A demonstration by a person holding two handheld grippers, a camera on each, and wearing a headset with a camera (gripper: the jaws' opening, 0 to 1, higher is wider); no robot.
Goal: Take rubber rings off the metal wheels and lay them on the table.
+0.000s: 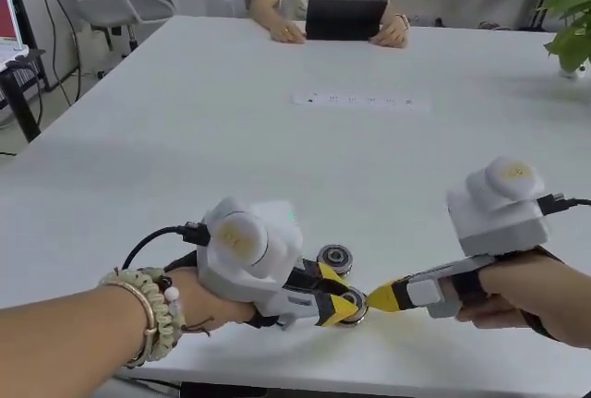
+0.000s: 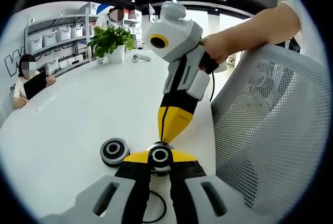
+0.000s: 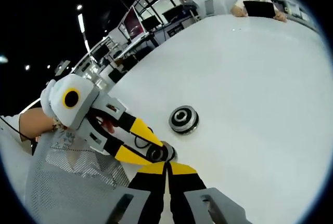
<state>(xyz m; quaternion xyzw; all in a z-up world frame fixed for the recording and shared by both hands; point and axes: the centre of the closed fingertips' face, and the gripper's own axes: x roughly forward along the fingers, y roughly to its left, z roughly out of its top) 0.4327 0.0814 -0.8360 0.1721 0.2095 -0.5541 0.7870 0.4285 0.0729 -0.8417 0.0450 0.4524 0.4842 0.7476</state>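
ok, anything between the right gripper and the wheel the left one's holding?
Nothing visible. The right gripper has its tips right at the held wheel, which is clamped in the left gripper. The second wheel sits off to the side on the table, out of the line.

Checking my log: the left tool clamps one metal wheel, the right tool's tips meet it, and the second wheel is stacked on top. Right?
Not stacked: the left gripper view shows the second wheel lying on the table beside the clamped wheel. The left tool and right tool are as stated.
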